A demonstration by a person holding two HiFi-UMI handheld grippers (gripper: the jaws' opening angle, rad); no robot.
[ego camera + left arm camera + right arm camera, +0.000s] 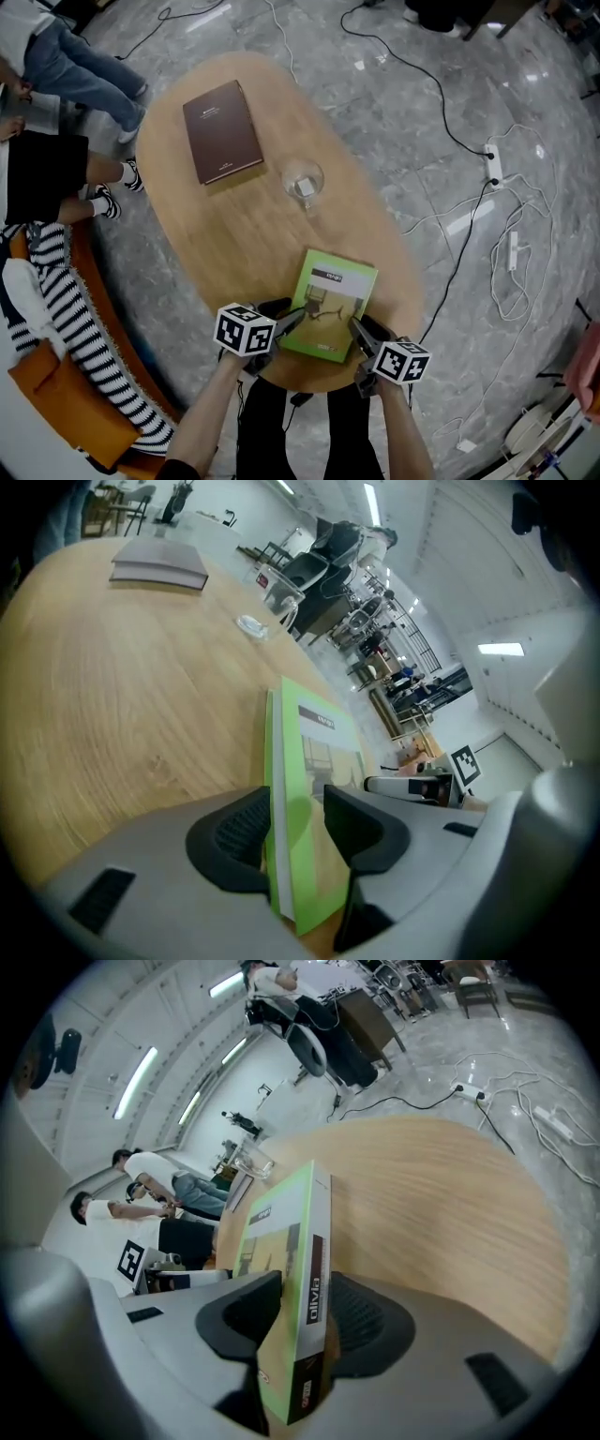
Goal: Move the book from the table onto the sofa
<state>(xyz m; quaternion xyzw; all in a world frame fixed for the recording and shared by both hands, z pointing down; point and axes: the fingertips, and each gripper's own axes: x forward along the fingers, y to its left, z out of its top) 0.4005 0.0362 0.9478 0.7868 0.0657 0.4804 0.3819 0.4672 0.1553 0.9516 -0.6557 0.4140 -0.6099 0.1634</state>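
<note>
Item: green book (330, 305), task object. It lies flat at the table's (234, 234) near end, straight ahead of me, with its near corners between my two tools. Left gripper (296, 317): jaws apart and straddling the near-left corner. In its own view (295, 799) one pad sits against the page edge, while a sliver of gap shows between the other pad and the green cover (314, 752), so nothing is clamped. Right gripper (358, 328): jaws apart around the near-right corner. In its own view (307, 1283) the spine side (277, 1222) nearly fills the gap, and I see no firm squeeze. Each tool shows in the other's view across the book, marker cube facing up. Past my jaws, mid-table: a clear glass (303, 181), standing apart from the green book and seen again beyond the right tool (251, 1162). Farther still, toward the far-left end: a brown book (221, 131), closed and flat, also visible far beyond the left tool (159, 564). Left of my left gripper, off the table: an orange sofa (47, 394) with striped cloth (66, 319) on it, and people (47, 178) seated farther along. Right of my right gripper, on the marble floor: cables and a power strip (494, 164).
</note>
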